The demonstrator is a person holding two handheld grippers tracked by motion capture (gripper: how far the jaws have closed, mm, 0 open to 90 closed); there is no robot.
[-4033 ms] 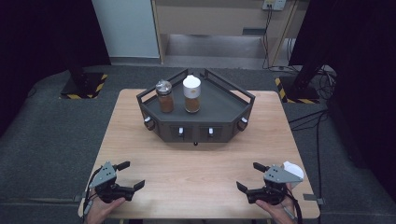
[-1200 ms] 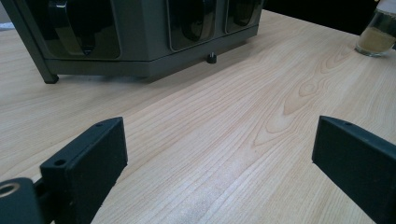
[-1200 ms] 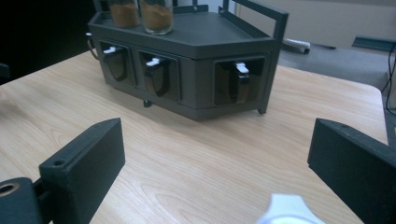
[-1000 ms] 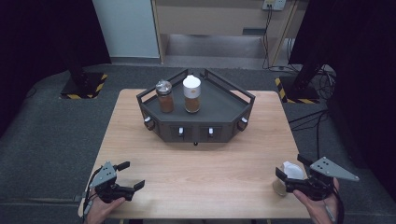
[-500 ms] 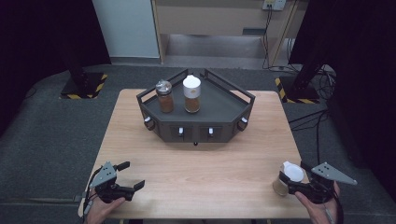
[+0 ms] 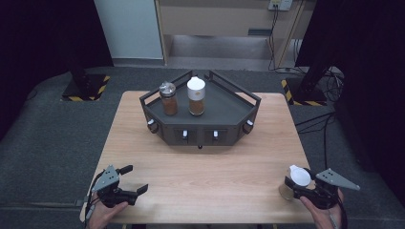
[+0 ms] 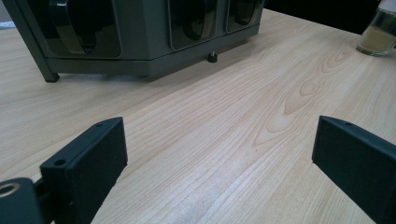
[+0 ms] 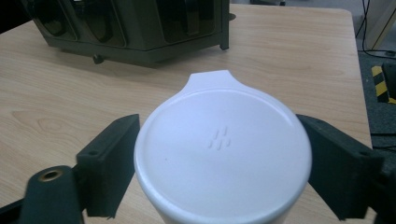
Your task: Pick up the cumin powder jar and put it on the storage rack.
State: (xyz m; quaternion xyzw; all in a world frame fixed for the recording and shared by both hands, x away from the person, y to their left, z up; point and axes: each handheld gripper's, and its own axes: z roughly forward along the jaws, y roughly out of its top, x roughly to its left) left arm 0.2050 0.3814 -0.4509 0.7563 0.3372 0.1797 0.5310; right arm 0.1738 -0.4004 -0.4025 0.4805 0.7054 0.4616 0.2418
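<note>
A glass jar (image 6: 297, 177) with a white flip lid (image 8: 219, 149) and pale powder inside stands near the table's front right corner. My right gripper (image 6: 294, 185) reaches it from the right and is shut on it, one black jaw on each side just under the lid. The same jar (image 7: 377, 32) appears far off in the left gripper view. My left gripper (image 6: 135, 179) rests at the front left with its jaws wide apart over bare wood (image 7: 219, 158). A dark angular rack (image 6: 200, 134) at the table's middle back holds a steel-capped jar (image 6: 167, 98) and a white-capped jar (image 6: 196, 95).
The rack's front wall (image 8: 130, 28) has knobs and dark recesses (image 7: 140, 32). Light wood tabletop (image 6: 210, 171) stretches between the rack and both grippers. Grey floor with cables and yellow-black taped stands surrounds the table.
Four seconds ago my right gripper lay open to the left of the jar. It has since moved round to the jar's right and taken it between its jaws. The left gripper has not moved.
</note>
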